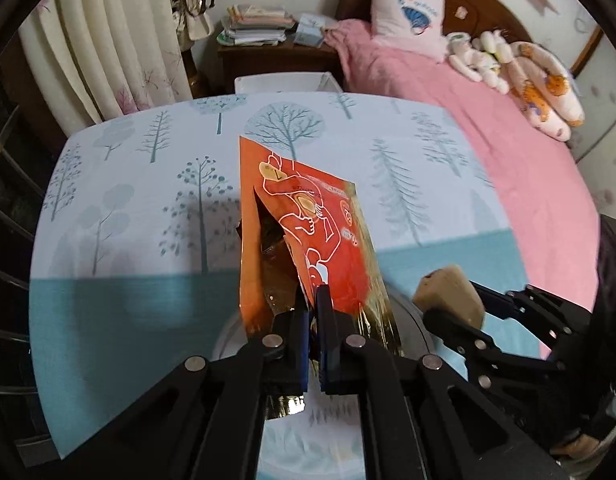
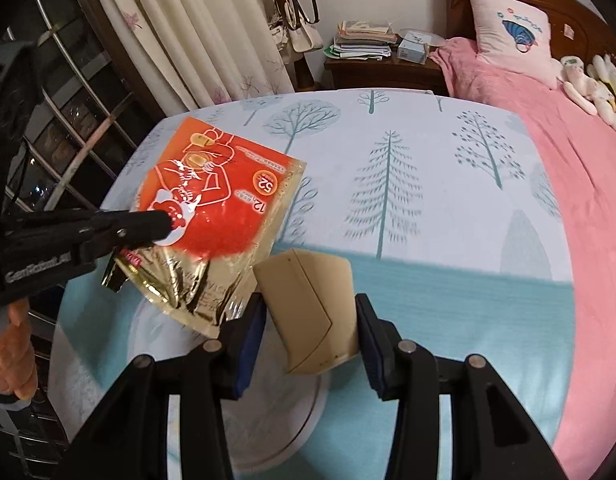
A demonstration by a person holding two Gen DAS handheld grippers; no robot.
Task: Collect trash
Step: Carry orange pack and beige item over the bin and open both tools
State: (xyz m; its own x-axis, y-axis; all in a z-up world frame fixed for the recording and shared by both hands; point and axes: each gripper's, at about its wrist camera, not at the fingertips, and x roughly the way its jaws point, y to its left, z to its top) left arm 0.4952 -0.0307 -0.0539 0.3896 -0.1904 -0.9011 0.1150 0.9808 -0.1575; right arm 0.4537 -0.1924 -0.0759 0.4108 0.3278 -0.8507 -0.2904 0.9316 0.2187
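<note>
- left gripper (image 1: 314, 308) clenched on an orange and gold foil wrapper (image 1: 308, 232), blue pads pinching its lower gold edge, wrapper standing up and away from the fingers, torn open along one side.
- seen from the right wrist, same wrapper (image 2: 220, 216) hanging flat off the left gripper (image 2: 168, 220), printed face toward the camera, crinkled gold strip at the bottom, lifted clear of the tablecloth (image 2: 448, 300).
- right gripper (image 2: 310, 320) grasping a beige folded pad (image 2: 312, 308) between its two blue-lined fingers, jaws partly apart with the pad filling the gap.
- from the left wrist, right gripper (image 1: 448, 300) low on the right, beige pad (image 1: 452, 292) poking out of its tip, just beside the wrapper's gold corner.
- wrapper's bottom corner and pad's upper left corner very near each other in the right view; touching or not, cannot tell.
- both pieces of trash held above a table covered by a pale cloth printed with trees, teal band along the near side.
- round pale plate-like shape (image 2: 268, 420) under the grippers, mostly hidden.
- bare hand (image 2: 12, 352) gripping the left tool's handle at the far left edge.
- behind the table: white bin (image 1: 284, 82), dark nightstand (image 1: 268, 56) stacked with papers, cream curtain (image 1: 108, 40), bed with pink blanket (image 1: 488, 128), pink pillow (image 1: 408, 12) and soft toys (image 1: 520, 68).
</note>
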